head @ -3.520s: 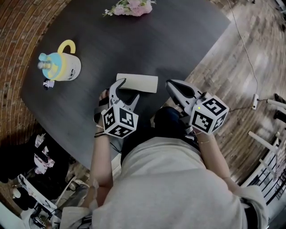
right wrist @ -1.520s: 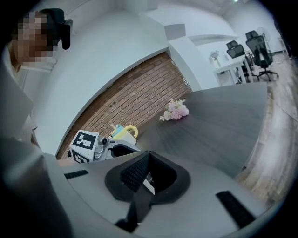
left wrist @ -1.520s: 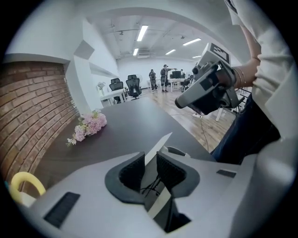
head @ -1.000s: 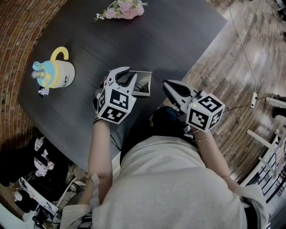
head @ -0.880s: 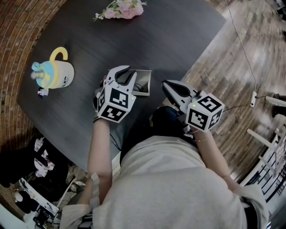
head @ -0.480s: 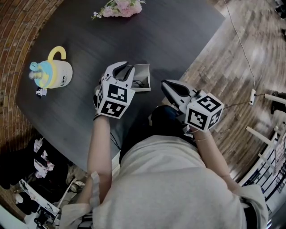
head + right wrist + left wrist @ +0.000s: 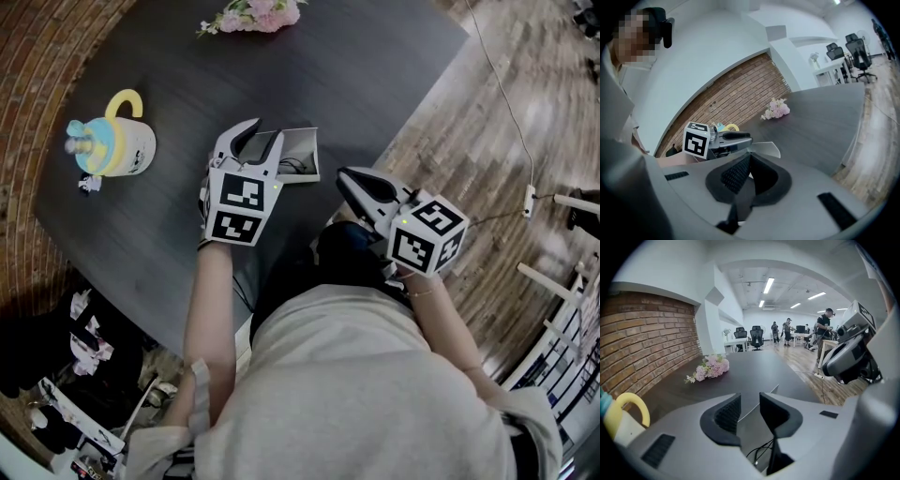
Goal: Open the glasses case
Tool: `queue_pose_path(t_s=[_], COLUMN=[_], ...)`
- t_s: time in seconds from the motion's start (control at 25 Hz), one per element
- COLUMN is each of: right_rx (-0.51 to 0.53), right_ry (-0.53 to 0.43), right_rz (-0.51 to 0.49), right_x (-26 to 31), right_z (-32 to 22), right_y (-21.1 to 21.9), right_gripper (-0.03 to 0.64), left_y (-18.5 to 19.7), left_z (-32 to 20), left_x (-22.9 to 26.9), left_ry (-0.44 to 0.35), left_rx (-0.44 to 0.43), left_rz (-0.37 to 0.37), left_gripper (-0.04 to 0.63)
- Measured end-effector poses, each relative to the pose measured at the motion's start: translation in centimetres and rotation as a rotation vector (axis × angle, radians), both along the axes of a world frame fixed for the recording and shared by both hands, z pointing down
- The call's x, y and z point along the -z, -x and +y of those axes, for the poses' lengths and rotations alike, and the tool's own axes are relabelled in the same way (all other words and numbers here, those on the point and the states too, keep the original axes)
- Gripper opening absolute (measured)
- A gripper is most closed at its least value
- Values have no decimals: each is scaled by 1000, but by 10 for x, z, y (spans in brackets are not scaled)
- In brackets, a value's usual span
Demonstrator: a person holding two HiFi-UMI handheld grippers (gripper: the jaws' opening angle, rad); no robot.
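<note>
The right gripper shows jaws closed pad against pad; beyond, on the dark table, the left gripper, jaws just opening, meets the glasses case at its raised lid, pink flowers behind.

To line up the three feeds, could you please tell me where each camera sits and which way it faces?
Head view: on the person's head, looking steeply down at the table; shows the torso, left gripper and right gripper.
Left gripper view: on the left gripper, facing the pink flowers; its jaws, just opening, have the lid of the glasses case between them; right gripper at right.
Right gripper view: on the right gripper, jaws together, facing the left gripper and brick wall.
Shared: all show the flowers.
</note>
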State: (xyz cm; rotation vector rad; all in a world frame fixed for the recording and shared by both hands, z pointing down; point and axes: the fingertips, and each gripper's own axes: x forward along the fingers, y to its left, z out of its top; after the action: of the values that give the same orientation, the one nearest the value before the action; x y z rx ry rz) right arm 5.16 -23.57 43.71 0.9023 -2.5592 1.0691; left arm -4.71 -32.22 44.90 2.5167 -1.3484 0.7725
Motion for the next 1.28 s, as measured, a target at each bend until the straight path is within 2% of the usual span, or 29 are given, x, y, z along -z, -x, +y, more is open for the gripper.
queue_pose_path(t_s=[0.12,0.36,0.64,0.96,1.28], right_rx=[-6,-30,-48,-84,-97], right_ry=[-31,-115,-191,-291,-293], right_rz=[4,-76,-77,-72,-84], right_x=[7,32,53,81,89], right_z=[7,30,61,87,111], right_y=[3,17,28,35,42], right_gripper=[8,8,8,8,8], left_y=[6,17,34,39,39], left_z=[10,52,101,151,188], left_x=[16,44,84,91,78], left_ry=[-24,-28,-25,-30,49], left_rx=[20,21,87,77,149], left_rz=[35,131,368,377,423], left_gripper=[118,117,52,37,35])
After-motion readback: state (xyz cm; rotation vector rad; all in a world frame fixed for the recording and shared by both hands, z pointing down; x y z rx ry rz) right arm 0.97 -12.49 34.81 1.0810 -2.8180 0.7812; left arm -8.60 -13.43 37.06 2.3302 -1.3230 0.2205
